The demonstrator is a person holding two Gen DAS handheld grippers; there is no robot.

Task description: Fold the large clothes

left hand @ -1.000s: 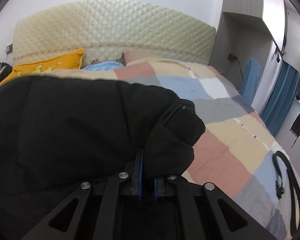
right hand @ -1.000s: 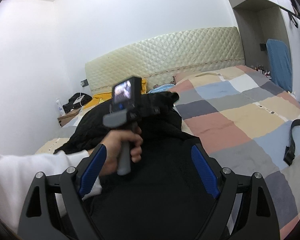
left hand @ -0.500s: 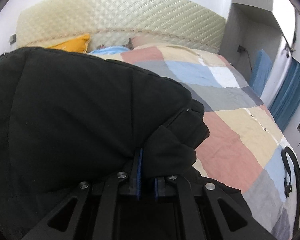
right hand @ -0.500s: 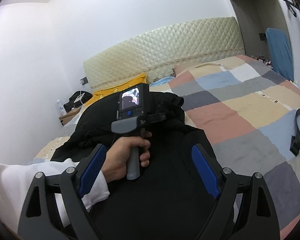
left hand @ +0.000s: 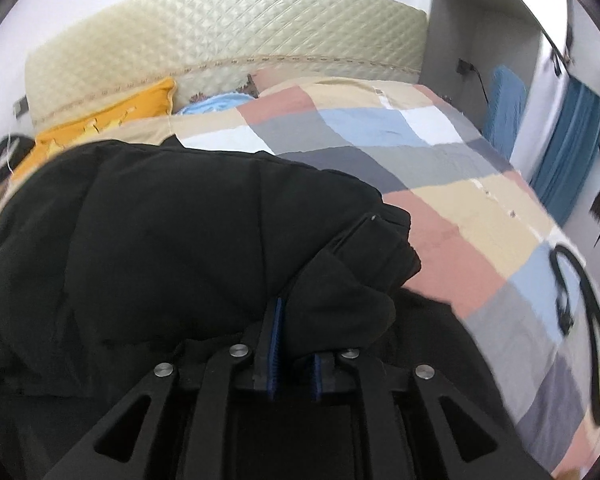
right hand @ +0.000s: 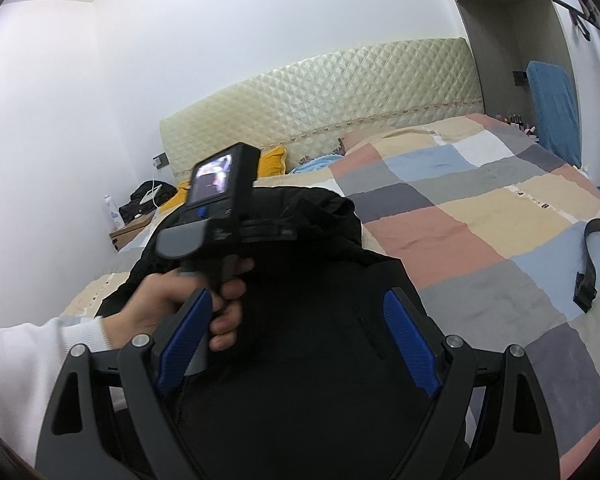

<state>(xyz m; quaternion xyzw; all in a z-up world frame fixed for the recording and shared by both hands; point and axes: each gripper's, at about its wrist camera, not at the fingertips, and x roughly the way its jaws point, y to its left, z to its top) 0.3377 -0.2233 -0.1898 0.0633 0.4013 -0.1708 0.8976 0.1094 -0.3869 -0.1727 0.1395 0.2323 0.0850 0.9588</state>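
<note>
Black coat (left hand: 172, 240) fold between opening left gripper (left hand: 294, 364), right gripper (right hand: 296, 344) wide, empty, no legible writing

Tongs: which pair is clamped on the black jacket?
The left tongs: black jacket fabric bunched between them, though they are opening. The right tongs gape, holding nothing.

White walls back a quilted cream headboard (right hand: 320, 92); left of it, a low nightstand (right hand: 130, 232), perhaps wooden.
</note>
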